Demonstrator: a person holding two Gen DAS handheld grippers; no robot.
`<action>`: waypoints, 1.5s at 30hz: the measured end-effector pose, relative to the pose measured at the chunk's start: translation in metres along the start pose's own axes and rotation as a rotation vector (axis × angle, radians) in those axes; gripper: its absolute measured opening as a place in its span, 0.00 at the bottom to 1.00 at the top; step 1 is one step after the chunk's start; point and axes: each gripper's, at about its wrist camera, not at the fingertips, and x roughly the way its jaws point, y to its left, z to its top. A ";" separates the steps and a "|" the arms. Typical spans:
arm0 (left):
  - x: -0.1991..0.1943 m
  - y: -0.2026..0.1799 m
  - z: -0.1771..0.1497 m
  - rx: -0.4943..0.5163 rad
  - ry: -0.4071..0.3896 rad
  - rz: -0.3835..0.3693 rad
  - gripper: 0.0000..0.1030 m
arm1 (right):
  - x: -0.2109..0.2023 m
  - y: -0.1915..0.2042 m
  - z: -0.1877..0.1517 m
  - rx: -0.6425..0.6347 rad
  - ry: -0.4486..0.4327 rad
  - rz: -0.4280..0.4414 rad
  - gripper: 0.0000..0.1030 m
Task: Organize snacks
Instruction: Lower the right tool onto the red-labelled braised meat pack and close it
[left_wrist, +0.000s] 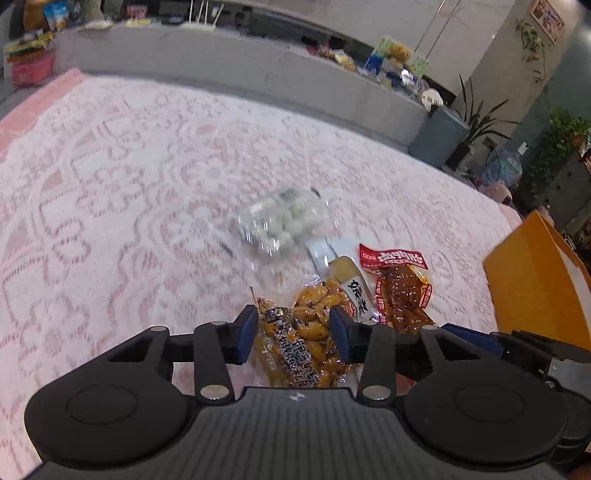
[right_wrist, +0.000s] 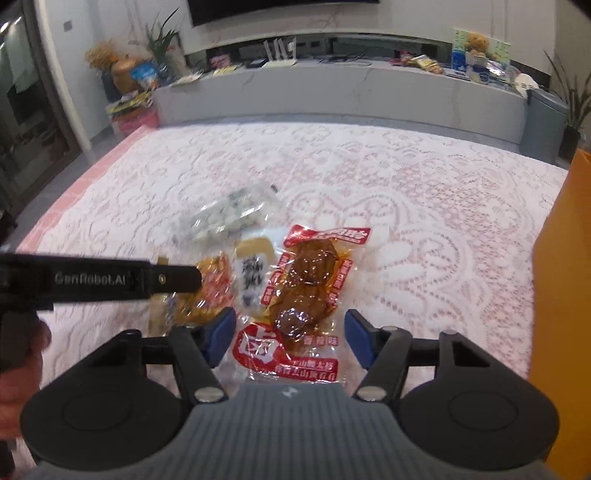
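Looking down over a pink lace tablecloth (left_wrist: 129, 177), we see a small heap of snack packets near its close edge. Our left gripper (left_wrist: 293, 332) points down at the yellow packet (left_wrist: 306, 332) of orange-brown pieces; its blue pads (left_wrist: 247, 334) stand on either side of that packet, close to its edges, but we cannot tell whether they press on it. Our right gripper (right_wrist: 290, 341) hangs over the red-trimmed packet (right_wrist: 303, 295) of dark brown food — its pads (right_wrist: 221, 336) stand apart, clear of the wrapper on both sides, with the packet lying flat on the cloth between them.

Between those two packets lies a narrow tan-and-white packet (left_wrist: 351, 284) with black characters, overlapping the yellow one. Just beyond it sits a clear bag (left_wrist: 284, 219) of pale round pieces, blurred in both views. An orange box (left_wrist: 535, 288) stands at the right side, near the red-trimmed packet but apart from it.

From the right wrist we also see the left gripper's black body (right_wrist: 99, 280) reaching in from the left, with a hand (right_wrist: 22, 354) behind it — a grey ledge (right_wrist: 332, 88) cluttered with more packets runs beyond the table
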 end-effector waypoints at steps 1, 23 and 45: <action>-0.002 -0.001 -0.003 -0.003 0.011 -0.010 0.45 | -0.004 0.000 -0.003 -0.012 0.011 -0.001 0.60; -0.027 -0.052 -0.049 0.332 0.103 -0.029 0.67 | -0.049 -0.018 -0.037 -0.070 0.117 -0.025 0.72; -0.010 -0.049 -0.022 0.330 -0.026 -0.123 0.72 | -0.054 -0.002 -0.042 -0.177 0.151 -0.087 0.70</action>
